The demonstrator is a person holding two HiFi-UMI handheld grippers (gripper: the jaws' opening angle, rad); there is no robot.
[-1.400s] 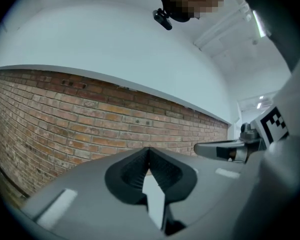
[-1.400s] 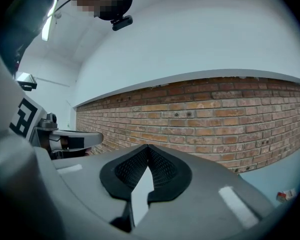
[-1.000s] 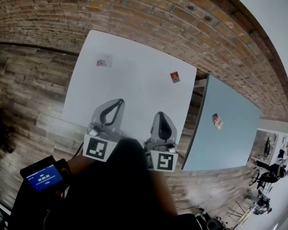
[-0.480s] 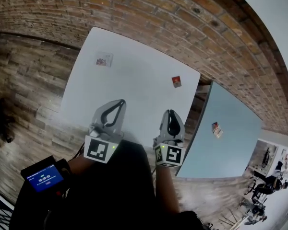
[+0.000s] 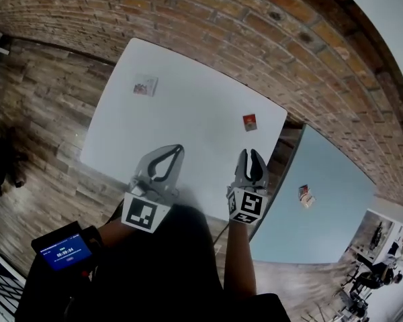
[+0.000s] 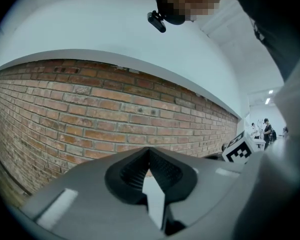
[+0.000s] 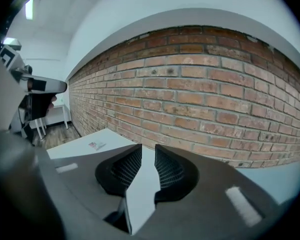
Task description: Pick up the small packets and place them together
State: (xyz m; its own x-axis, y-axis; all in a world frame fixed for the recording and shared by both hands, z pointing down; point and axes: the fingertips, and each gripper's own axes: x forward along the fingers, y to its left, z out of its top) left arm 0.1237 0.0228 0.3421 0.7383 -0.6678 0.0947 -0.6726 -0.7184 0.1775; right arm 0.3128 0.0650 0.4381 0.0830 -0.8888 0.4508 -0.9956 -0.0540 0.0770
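The left gripper (image 5: 177, 150) had its jaws clenched tip to tip, empty, over the white tabletop's (image 5: 188, 66) near edge. The right gripper (image 5: 251, 154) jaws had just been opening and stood slightly apart with nothing between them. A pale packet (image 5: 146, 86) lay near the far-left corner and a red packet (image 5: 250, 122) near the far-right corner, with bare surface between. The packet print was too small to read.

I am looking down on the white table (image 5: 188, 102) by the brick wall (image 5: 188, 19), holding my left claw (image 5: 178, 150) over its near edge, tips together. My right claw (image 5: 252, 155) is hovering beside it; its jaws have just been opening, with nothing between them. A pale packet (image 5: 146, 86) is lying far left, a red packet (image 5: 250, 121) ahead of the right claw, and a third packet (image 5: 305, 195) on the blue table (image 5: 289, 227).
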